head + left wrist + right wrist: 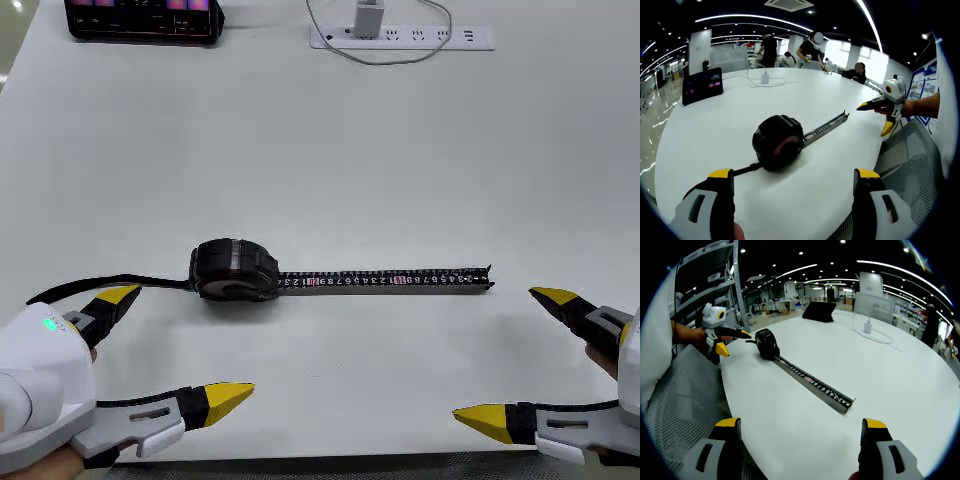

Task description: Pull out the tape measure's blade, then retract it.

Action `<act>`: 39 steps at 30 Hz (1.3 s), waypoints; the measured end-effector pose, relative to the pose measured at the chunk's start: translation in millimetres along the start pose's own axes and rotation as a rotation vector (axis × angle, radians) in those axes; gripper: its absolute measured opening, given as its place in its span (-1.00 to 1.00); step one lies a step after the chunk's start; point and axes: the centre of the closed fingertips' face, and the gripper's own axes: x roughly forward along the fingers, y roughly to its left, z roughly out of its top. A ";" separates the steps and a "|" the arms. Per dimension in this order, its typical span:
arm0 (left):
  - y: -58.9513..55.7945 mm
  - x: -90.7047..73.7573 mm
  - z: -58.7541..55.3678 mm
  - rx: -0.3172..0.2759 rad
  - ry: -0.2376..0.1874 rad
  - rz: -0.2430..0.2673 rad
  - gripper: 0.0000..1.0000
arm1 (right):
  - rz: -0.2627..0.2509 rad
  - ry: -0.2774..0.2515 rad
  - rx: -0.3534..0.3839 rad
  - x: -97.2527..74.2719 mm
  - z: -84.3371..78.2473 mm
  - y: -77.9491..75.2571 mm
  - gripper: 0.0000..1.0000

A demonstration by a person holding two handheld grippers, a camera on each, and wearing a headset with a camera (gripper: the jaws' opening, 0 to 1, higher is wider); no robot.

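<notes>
A black tape measure (pixel 234 270) lies on the white table (pixel 330 150), its blade (pixel 385 279) drawn out to the right and lying flat, and a black wrist strap (pixel 90 286) trails to its left. My left gripper (pixel 180 345) hovers open at the lower left, just short of the case (pixel 778 141). My right gripper (pixel 512 355) is open at the lower right, a little short of the blade's end hook (pixel 849 405). Neither gripper touches the tape measure (pixel 767 344). The blade (pixel 825 128) runs away from the left gripper toward the right gripper (pixel 880 117).
A white power strip (pixel 402 37) with a charger and cable lies at the table's far edge. A dark tablet (pixel 145 18) stands at the far left. A grey mesh chair (pixel 690 405) sits by the near edge. People stand at the table's far end (pixel 810 47).
</notes>
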 end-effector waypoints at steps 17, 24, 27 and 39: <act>-2.6 21.8 10.5 -0.023 0.003 -0.015 0.94 | -0.004 0.005 0.000 0.0 -0.4 -7.1 0.98; -9.0 28.2 14.3 -0.031 0.001 -0.027 0.94 | -0.006 0.009 0.000 0.6 -2.1 -9.4 0.97; -10.8 30.1 15.4 -0.032 0.000 -0.030 0.93 | -0.005 0.009 -0.001 0.8 -2.2 -9.2 0.97; -19.1 35.9 18.6 -0.035 -0.007 -0.038 0.94 | -0.002 0.009 0.007 0.6 -2.9 -9.6 0.95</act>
